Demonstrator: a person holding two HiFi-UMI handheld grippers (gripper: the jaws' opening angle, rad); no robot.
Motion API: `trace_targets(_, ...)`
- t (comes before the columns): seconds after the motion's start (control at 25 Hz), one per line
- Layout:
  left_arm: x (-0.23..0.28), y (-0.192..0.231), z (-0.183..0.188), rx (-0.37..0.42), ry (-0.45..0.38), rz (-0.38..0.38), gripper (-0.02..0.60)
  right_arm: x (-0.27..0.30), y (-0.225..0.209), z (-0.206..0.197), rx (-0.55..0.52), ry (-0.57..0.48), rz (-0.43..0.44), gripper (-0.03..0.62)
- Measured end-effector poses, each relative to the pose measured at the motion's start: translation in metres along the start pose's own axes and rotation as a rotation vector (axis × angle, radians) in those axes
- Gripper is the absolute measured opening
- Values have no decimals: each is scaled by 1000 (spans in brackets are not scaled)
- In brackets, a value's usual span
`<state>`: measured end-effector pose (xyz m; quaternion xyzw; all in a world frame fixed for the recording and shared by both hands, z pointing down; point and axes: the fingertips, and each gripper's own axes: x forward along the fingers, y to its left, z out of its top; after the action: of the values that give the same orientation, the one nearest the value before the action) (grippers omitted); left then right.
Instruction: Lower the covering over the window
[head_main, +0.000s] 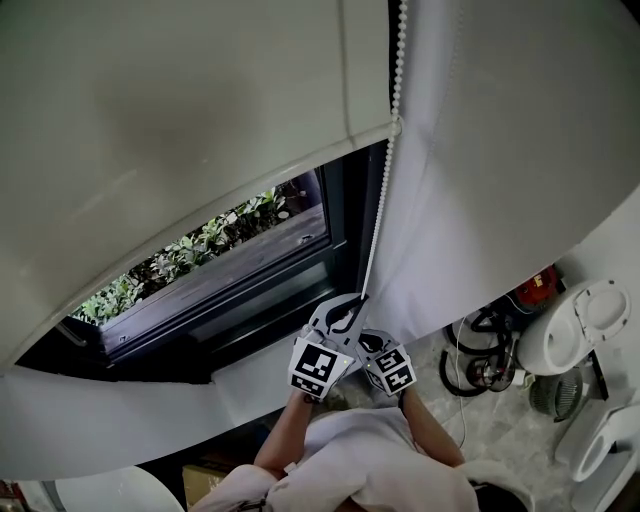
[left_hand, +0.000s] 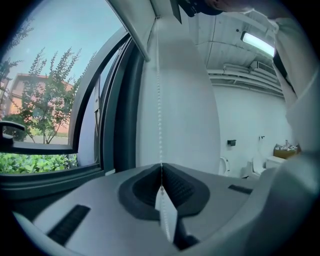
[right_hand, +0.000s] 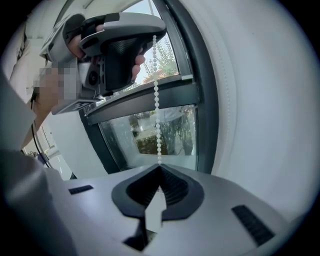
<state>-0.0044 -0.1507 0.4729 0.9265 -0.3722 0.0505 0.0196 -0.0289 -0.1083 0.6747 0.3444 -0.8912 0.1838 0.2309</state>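
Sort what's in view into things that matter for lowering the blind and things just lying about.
For the job: roller blind, bead chain, window, left gripper, right gripper; both grippers are shut on the bead chain.

Lying about: black cables, red object, white fixture, all on the floor.

The white beaded pull chain (head_main: 397, 60) is cut off by the head view's top edge. Its pinched stretch is hidden inside the closed jaws of the grey left gripper (left_hand: 161, 172) and grey right gripper (right_hand: 160, 170). The white fabric roller blind (head_main: 180, 100) is cropped at top and left. The dark-framed window (head_main: 250, 270) is partly covered by it. Red-and-black floor clutter (head_main: 500, 330) is too small to be identified.
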Motion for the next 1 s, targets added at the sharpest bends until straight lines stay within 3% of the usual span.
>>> trace_targets(0.32,-2,1,-13,-10,15,14,18,0,3,-11,-36,-9,-19,9)
trace_targets(0.44,-3,1,-13,-6,16,14,18,-5,9,-4,-65,-31,-5,147)
trace_targets(0.48,-4,1,-14,-5,16,14,18,-9,10,-1,-75,-40,-9,156)
trace_targets(1.0,-7,1,-15,-17,7,13,18,-98,10,96,-102,-214,-130,158)
